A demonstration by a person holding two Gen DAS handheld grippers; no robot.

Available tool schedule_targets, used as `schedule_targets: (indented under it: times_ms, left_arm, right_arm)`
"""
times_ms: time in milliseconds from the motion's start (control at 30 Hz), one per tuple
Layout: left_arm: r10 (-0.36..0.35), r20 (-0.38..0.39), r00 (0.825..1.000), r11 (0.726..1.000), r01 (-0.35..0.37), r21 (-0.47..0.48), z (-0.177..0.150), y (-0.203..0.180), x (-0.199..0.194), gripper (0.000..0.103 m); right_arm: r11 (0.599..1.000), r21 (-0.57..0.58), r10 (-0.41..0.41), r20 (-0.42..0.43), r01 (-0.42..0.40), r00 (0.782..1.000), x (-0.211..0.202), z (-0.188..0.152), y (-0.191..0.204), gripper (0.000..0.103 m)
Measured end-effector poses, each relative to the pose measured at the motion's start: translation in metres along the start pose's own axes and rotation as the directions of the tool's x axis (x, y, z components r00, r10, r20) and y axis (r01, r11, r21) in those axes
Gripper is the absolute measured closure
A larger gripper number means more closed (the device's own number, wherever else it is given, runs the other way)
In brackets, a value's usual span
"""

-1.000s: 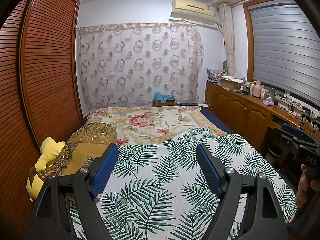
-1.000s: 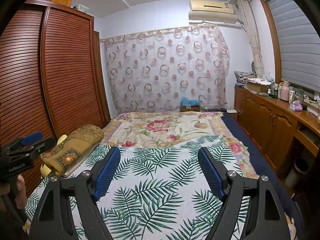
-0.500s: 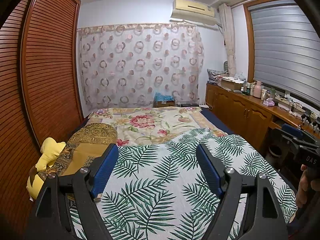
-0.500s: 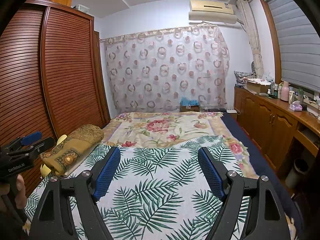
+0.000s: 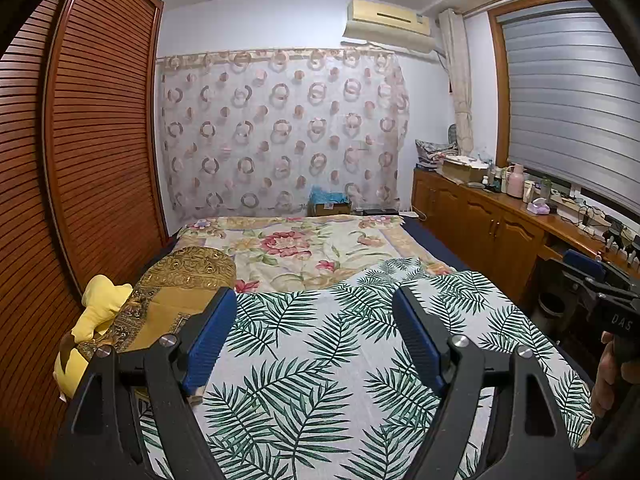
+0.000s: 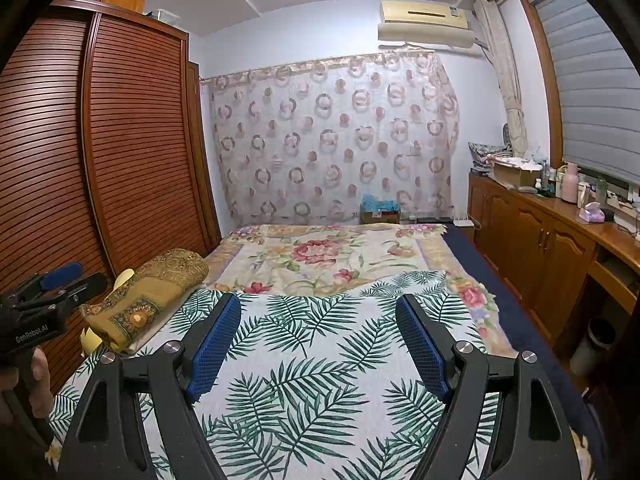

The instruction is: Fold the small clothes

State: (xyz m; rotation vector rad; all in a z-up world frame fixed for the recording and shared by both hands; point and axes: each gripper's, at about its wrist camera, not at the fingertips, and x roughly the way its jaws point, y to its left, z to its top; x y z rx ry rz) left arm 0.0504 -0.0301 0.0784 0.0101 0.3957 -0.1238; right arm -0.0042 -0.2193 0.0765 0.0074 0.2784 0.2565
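Both wrist views, seemingly level, along shared bed (image 5: 320, 344).

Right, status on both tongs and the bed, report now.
Left tongs open, empty. Right tongs open, empty. No small clothes seen; palm-leaf sheet bare between the pads. Gold pillow at bed's left edge, clear of both.

No visible change since earlier frames.

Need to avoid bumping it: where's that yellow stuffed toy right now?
The yellow stuffed toy lies at the bed's left edge in the left wrist view, wedged between the slatted wardrobe and the gold patterned pillow, just left of the open left gripper.
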Motion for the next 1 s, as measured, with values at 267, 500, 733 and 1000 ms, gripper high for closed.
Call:
schedule_targets:
  times_ms: [267,500,733,1000]
  left_arm:
    - [0.001,0.002,1.000,1.000,-0.001,-0.001,-0.0005,0.0008,0.0003,0.023]
    - [0.000,0.001,1.000,1.000,0.000,0.000,-0.0016,0.0006,0.0001,0.023]
    - [-0.001,0.002,1.000,1.000,0.001,0.000,-0.0026,0.0008,0.0001,0.023]
    - [0.000,0.004,1.000,1.000,0.000,0.000,-0.0013,0.0022,-0.0005,0.022]
  right_arm:
    - [1.000,-0.004,-0.001,0.005,0.001,1.000,-0.0009,0.0035,-0.0031,0.022]
    - [1.000,-0.005,0.000,0.006,0.000,1.000,-0.0010,0.0040,-0.0049,0.022]
    - [1.000,-0.007,0.005,0.005,-0.005,1.000,-0.0027,0.0036,-0.0059,0.022]
    - [1.000,-0.008,0.007,0.004,-0.007,1.000,-0.0028,0.0036,-0.0068,0.022]
